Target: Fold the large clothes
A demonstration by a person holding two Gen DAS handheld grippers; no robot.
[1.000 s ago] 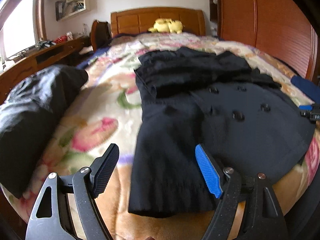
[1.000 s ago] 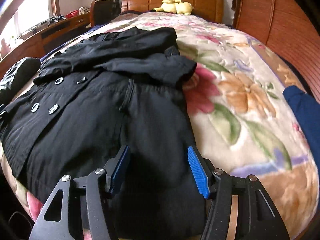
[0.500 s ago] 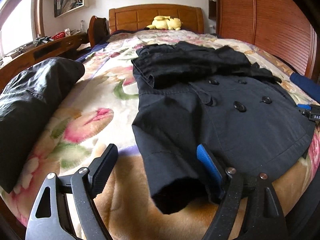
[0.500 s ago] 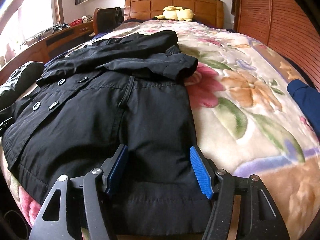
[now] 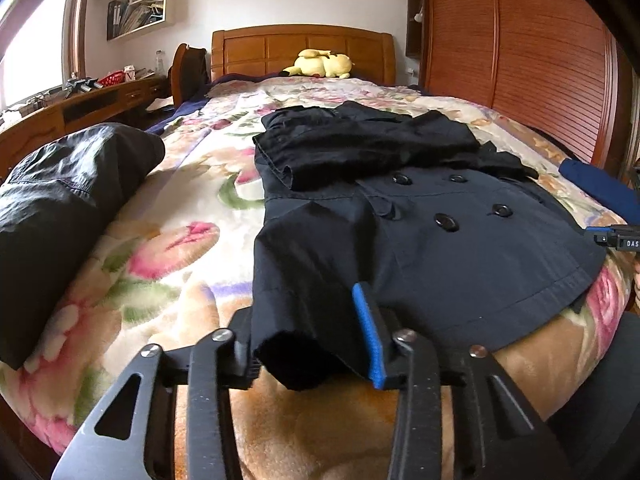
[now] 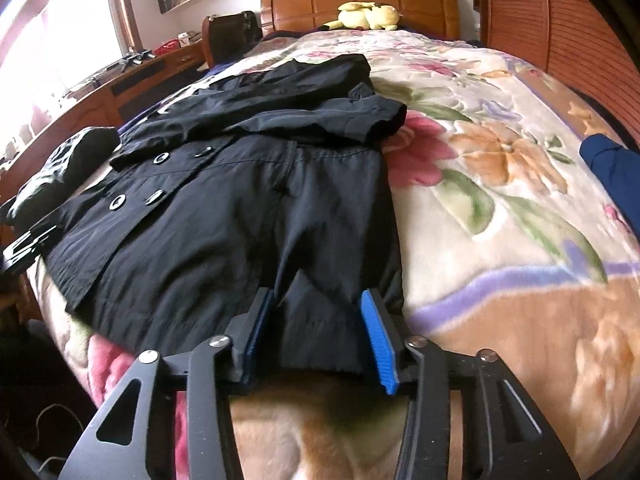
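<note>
A black coat [image 5: 420, 240] lies flat on the floral blanket [image 5: 180, 208], buttons up, sleeves folded across its chest, hem at the near edge of the bed. The left gripper [image 5: 308, 344] has just been closing, and its jaws now pinch the hem's left corner, the cloth bunched between them. The right gripper [image 6: 320, 336] has likewise just been closing and clamps the hem's right corner. A dark bundle [image 5: 60, 208] sits left of the coat, a blue garment [image 6: 612, 176] right. A yellow plush [image 5: 320, 65] rests by the headboard [image 5: 300, 46].
</note>
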